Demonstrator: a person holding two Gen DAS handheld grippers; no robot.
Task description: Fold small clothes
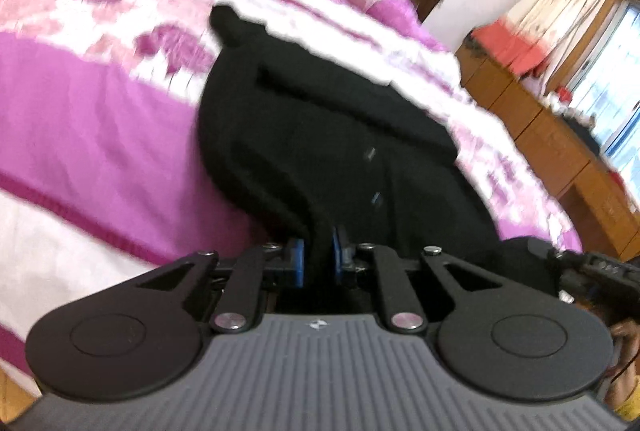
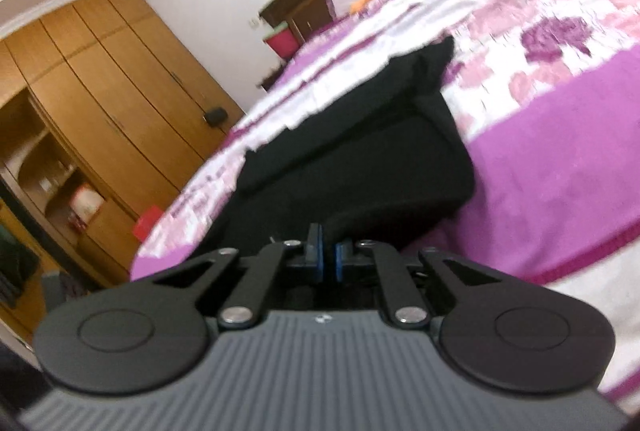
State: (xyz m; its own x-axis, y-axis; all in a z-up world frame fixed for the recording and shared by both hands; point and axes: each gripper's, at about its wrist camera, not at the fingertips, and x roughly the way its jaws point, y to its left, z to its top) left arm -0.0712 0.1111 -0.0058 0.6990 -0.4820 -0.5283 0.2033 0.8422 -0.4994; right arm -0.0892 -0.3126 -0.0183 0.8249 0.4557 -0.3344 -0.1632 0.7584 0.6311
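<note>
Two grippers, one black garment point(image 1: 320, 135) between them, lying on the purple-and-white bedspread point(image 1: 100, 119) near the bed's front edge.

From the left wrist view, I see my left gripper point(image 1: 318, 255) pinching a bunched edge of the cloth between its blue pads point(image 1: 297, 261), with dark fabric filling the narrow gap. The rest of the garment trails away up the bed to a pointed far end. I judge this to be the lift that starts a fold, so I want to keep the pinch firm and raise only enough for the near edge to clear the cover.

From the right wrist view, my right gripper point(image 2: 327, 257) has its pads pressed almost together on the garment's near edge; the cloth there is thin, so I watch for slipping. Blur hides the seams. I should carry both corners forward evenly, keeping the edge taut between them, or the fold will land skewed.
</note>
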